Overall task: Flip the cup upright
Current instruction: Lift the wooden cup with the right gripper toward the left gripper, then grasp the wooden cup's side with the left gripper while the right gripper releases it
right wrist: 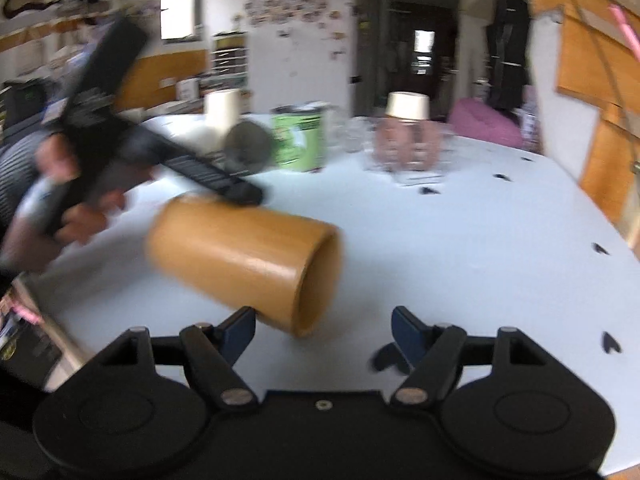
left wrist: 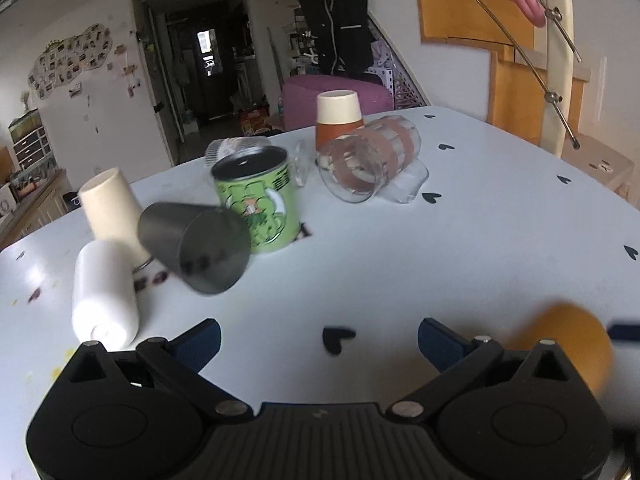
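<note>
1. The table fills the lower half of both views — pale, with small dark heart marks, and crowded along its far side.
2. Your target, as I read it, is the orange cup, lying on its side at centre in the right wrist view with its mouth toward the lower right. In the left wrist view it is only an orange blur at the lower right edge.
3. Your left gripper is spread wide and holds nothing. In the right wrist view its body reaches over the cup's closed end; whether it touches, I cannot tell.
4. Your right gripper is also released, fingers apart, its left finger just beside the cup's rim.
5. At upper left of the left wrist view, the tipped grey cup leans beside the green tin and white bottle.
6. Risk: a round cup on its side may roll from a one-sided nudge — toward the near edge or into that clutter.
</note>
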`<state>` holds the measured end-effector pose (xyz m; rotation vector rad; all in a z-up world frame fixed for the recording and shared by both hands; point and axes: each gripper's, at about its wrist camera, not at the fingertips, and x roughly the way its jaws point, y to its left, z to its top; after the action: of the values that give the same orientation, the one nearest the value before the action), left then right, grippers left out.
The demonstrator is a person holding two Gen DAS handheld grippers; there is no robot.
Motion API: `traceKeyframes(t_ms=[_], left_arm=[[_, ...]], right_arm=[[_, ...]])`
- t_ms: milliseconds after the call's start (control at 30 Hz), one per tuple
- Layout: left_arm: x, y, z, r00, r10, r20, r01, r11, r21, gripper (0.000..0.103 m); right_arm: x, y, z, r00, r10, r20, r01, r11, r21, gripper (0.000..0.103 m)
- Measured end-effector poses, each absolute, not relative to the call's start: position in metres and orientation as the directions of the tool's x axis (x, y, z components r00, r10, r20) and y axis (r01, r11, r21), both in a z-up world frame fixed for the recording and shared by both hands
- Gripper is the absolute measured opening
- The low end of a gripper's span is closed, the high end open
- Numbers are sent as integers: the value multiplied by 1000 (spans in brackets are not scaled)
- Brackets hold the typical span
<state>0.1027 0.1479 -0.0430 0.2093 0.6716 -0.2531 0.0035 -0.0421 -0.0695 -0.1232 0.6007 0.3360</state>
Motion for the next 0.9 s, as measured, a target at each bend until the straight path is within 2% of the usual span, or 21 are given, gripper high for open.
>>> traceKeyframes(t_ms=[167,533,600,700,800,900], left_arm=[[79,156,-45,750,-186,-634,302,950,78,103],[60,171,-48,764,-177,-621,258,965,42,103],[56,175,-46,772,-180,-610,247,969,27,103],[47,182,-41,786,-193,-587,233,972,-7,103],[37,185,-38,804,-193,-563,227,974,-10,103],[30,186,-37,807,-204,-554,236,972,-14,103]], right_arm=[[28,-52,-69,804,217,-554,-251,968,14,75],[39,-46,-69,784,246,-570,-263,963,54,74],[44,-56,-65,758,302,-578,-267,952,148,75],[59,-74,-56,681,438,-586,-260,894,366,75],[86,-80,-56,550,587,-595,-226,790,570,75],[110,-70,-58,421,681,-599,-192,713,675,75]])
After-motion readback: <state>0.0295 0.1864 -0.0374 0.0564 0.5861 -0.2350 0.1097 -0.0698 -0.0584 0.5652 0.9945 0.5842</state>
